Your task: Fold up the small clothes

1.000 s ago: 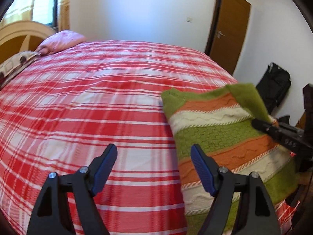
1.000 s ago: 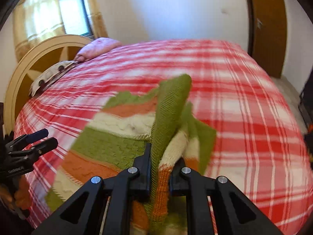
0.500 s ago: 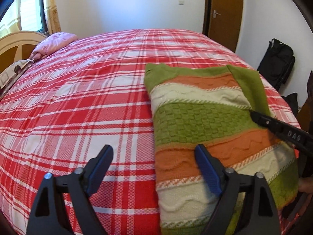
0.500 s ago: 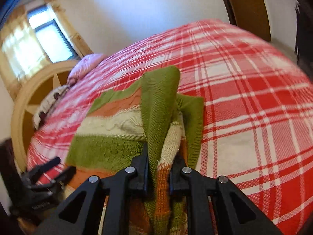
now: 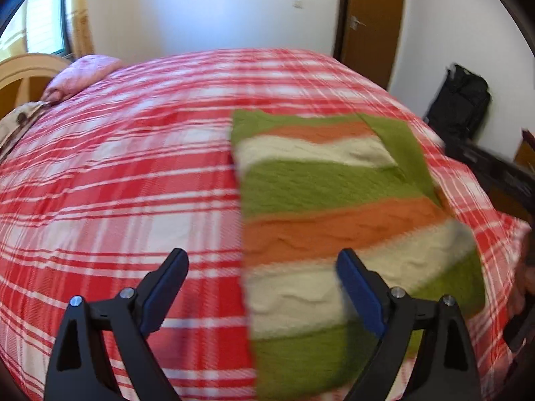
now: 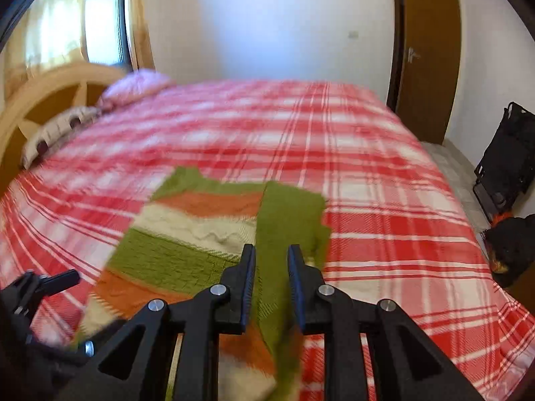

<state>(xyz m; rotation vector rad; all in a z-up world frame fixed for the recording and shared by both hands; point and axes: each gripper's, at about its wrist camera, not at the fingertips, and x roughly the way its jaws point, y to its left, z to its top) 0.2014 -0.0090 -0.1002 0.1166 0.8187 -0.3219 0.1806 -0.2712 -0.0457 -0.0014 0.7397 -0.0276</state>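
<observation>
A knitted sweater [image 5: 337, 220] with green, orange and cream stripes lies flat on the red plaid bedspread [image 5: 127, 180], with a green sleeve folded along its right side. It also shows in the right wrist view [image 6: 207, 230]. My left gripper [image 5: 264, 287] is open and empty, held above the sweater's near left edge. My right gripper [image 6: 271, 267] is open a little, its jaws either side of the green sleeve [image 6: 287, 214] without pinching it. The left gripper shows at the left edge of the right wrist view [image 6: 50, 282].
A pink pillow [image 5: 83, 73] and a wooden headboard [image 6: 57, 90] stand at the far left of the bed. A brown door [image 5: 371, 23] is at the back right. Black bags [image 5: 458, 100] lie on the floor beside the bed's right edge.
My right gripper has opened and let go of the green sleeve, which now lies flat on the sweater. The right gripper has drawn back. My left gripper stays open and has shifted slightly.
</observation>
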